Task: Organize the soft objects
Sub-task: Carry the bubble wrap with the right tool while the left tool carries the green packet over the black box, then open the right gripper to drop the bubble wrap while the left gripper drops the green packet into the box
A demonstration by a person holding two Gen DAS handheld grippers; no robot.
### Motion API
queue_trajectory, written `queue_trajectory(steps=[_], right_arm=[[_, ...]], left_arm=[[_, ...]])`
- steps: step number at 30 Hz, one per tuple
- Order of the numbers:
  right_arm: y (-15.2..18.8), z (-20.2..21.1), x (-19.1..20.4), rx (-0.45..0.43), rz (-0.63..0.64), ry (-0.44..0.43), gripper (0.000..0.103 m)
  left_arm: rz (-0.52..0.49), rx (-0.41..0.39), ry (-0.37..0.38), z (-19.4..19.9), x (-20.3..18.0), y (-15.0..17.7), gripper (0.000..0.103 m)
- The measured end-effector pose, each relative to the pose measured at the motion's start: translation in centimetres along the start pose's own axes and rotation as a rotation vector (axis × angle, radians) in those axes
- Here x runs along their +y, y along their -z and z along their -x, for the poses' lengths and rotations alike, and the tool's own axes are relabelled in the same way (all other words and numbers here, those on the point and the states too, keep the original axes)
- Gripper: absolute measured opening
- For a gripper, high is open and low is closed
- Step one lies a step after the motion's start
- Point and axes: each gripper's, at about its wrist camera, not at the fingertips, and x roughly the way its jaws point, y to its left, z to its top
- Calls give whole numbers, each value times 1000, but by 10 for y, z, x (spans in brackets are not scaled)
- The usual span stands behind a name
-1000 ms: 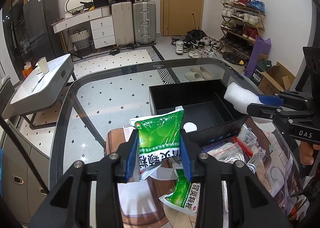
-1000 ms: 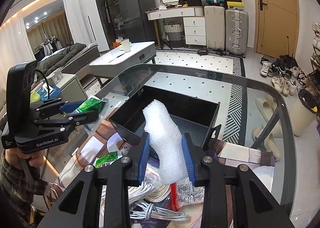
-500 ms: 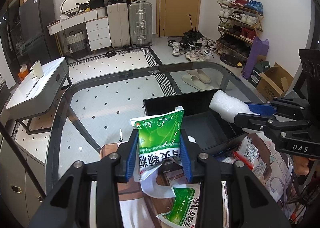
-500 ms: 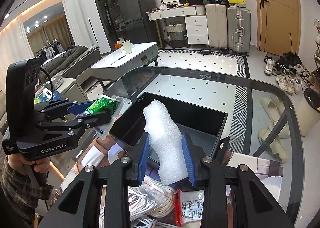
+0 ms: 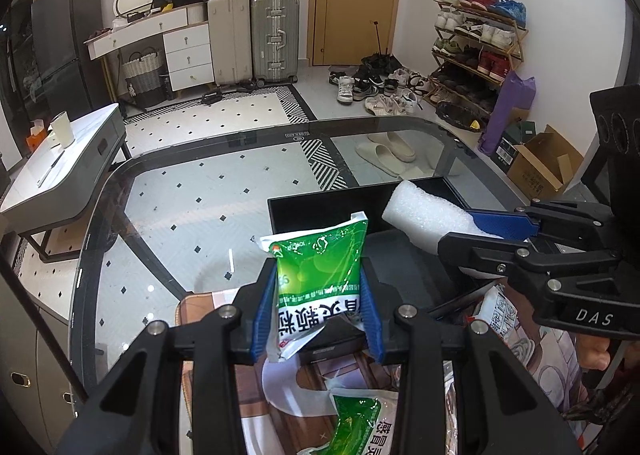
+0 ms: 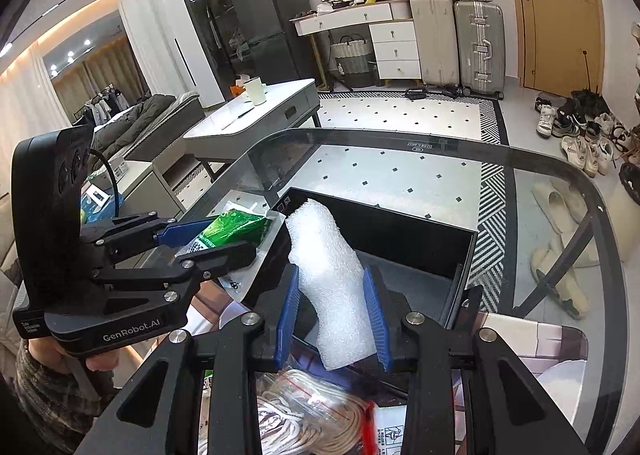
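Fingers of the left gripper (image 5: 319, 311) clamp a green packet (image 5: 318, 275); right gripper (image 6: 332, 319) fingers clamp white foam (image 6: 334, 275), mid-frame before the black box (image 6: 420, 239).

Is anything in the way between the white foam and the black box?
Nothing visible is. The foam, held in the right gripper, sticks out over the open box. The left gripper holds its green packet off beside the box.
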Motion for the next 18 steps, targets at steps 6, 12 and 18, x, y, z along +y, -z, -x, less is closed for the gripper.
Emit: queue_trajectory(steps=[6,12,18], right_arm=[[-6,-10,-5,6,-20,-8,33],[-12,-21,-5,14,-20,10,33],[-12,-20,-12,16,-37,10,39]], left_arm=[[10,25,19,-10,0,-4,37],[20,40,27,-18,-1,-9,37],[28,66,39,-29,0,-11,40]])
